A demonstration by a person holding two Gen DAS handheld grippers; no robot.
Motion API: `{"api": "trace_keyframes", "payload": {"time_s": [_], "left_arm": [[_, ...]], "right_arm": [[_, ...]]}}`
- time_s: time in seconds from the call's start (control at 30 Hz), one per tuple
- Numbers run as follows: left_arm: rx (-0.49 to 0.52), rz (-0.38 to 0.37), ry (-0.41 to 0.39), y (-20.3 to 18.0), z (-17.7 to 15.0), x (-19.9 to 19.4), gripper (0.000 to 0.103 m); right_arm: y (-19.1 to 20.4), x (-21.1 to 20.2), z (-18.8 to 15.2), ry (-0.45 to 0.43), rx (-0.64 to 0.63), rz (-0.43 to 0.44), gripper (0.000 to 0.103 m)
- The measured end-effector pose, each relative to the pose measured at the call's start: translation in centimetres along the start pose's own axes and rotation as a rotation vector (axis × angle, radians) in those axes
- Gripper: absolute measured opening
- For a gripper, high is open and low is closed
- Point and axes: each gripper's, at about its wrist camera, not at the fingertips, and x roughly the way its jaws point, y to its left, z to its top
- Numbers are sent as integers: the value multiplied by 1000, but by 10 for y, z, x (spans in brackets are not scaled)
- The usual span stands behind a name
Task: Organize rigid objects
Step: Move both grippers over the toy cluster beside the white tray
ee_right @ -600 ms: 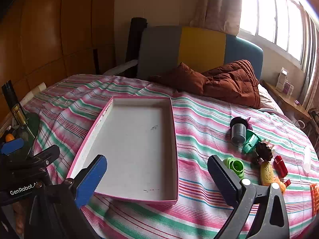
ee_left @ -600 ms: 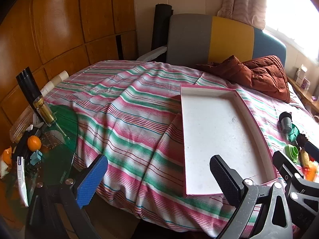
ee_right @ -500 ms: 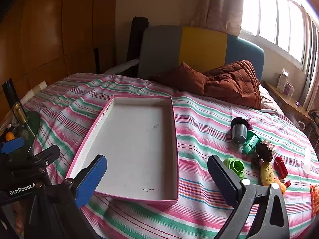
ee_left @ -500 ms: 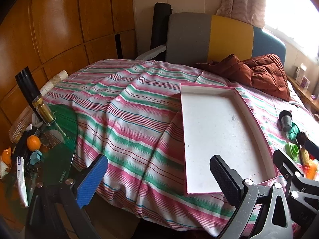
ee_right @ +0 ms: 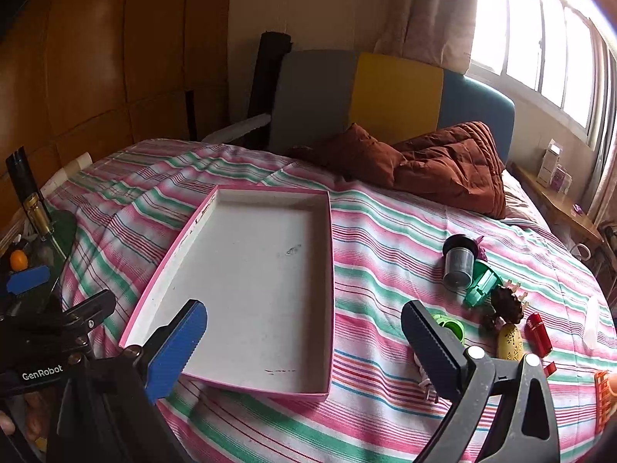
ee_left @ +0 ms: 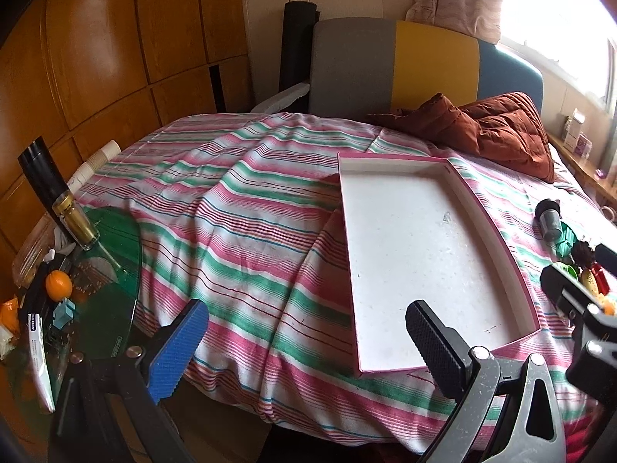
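A shallow pink-rimmed white tray [ee_right: 326,270] lies empty on the striped bed; it also shows in the left wrist view [ee_left: 493,223]. To its right lies a cluster of small rigid objects: a grey cup with a black rim [ee_right: 458,260], a green toy piece [ee_right: 482,283], a green ring [ee_right: 449,326], a dark doll head [ee_right: 505,301], a yellow piece [ee_right: 509,341] and a red piece [ee_right: 539,333]. My left gripper [ee_left: 304,341] is open and empty above the bed's near edge. My right gripper [ee_right: 302,337] is open and empty over the tray's near end.
A brown quilted jacket [ee_right: 443,166] lies at the bed's far side against a grey, yellow and blue headboard [ee_right: 385,96]. A green glass side table [ee_left: 104,270] at the left holds a bottle [ee_left: 58,196], oranges and clutter. A wooden shelf [ee_right: 555,200] runs under the window.
Both views have shifted slightly; the tray sits a little lower and nearer in each. Both grippers stay open and empty.
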Motion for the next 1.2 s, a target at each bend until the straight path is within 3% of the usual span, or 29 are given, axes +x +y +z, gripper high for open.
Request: {"api": "trace_keyframes", "payload": {"time_s": [0.43, 0.6, 0.77, 0.9, 1.03, 1.2], "left_arm": [[58, -67, 0, -16, 2, -4, 103], [47, -136, 67, -21, 1, 5, 103], [82, -179, 37, -32, 2, -2, 103], [159, -194, 25, -53, 4, -6, 103], [231, -214, 28, -77, 2, -7, 103], [292, -231, 48, -107, 6, -5, 103]], "right_arm": [[-62, -2, 3, 8, 83, -22, 103], [-122, -13, 9, -16, 157, -77, 103], [-203, -17, 3, -14, 273, -206, 103], [-256, -11, -18, 4, 392, -257, 103], [-285, -1, -37, 55, 514, -245, 103], [-289, -8, -38, 29, 564, -222, 103]]}}
